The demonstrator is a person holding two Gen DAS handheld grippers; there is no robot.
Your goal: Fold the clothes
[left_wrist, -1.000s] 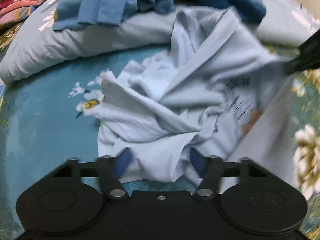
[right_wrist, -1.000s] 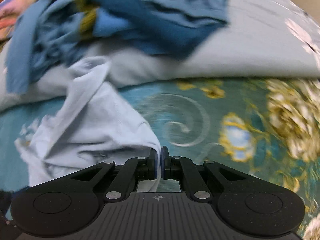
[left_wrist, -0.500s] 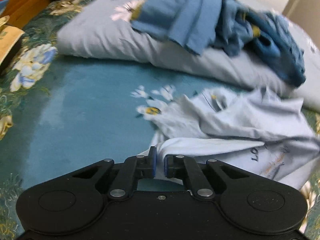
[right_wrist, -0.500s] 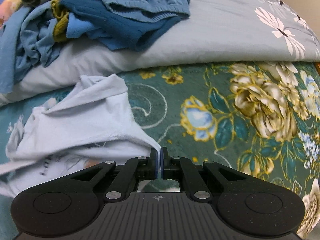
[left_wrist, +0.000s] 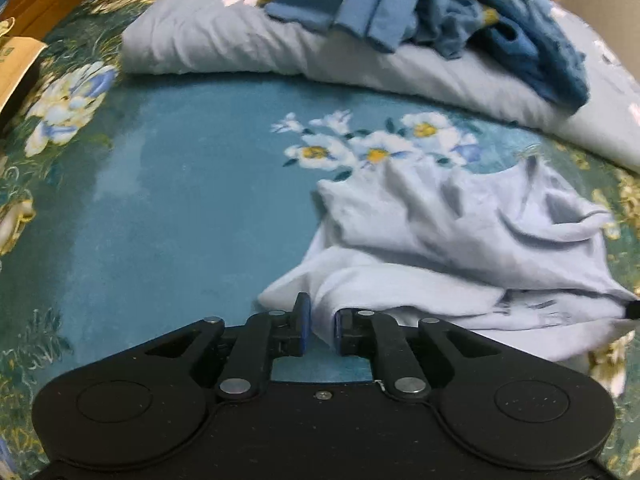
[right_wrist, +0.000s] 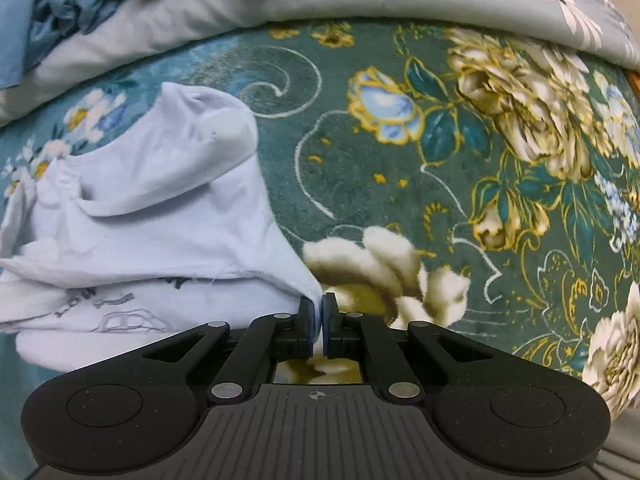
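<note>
A crumpled light blue T-shirt point(left_wrist: 460, 248) with a dark print lies on the teal floral bedspread point(left_wrist: 180, 208). In the left wrist view my left gripper point(left_wrist: 320, 326) sits at the shirt's near left edge, with a thick fold of cloth filling the narrow gap between its blue pads. The right wrist view shows the same T-shirt point(right_wrist: 160, 208) stretching left from my right gripper point(right_wrist: 318, 320), which is shut on a pinched corner of the hem. Both grippers are low, close to the bedspread.
A pale grey folded quilt point(left_wrist: 248, 44) runs along the back of the bed, with a heap of blue clothes point(left_wrist: 460, 12) on it. A wooden edge and a cardboard box point(left_wrist: 16, 64) are at the far left. Floral bedspread point(right_wrist: 500, 160) extends to the right.
Both grippers have pulled the shirt toward me and lower onto the bedspread, spreading it sideways. The left gripper closed on a fold a second ago and its pads now stand slightly wider.
</note>
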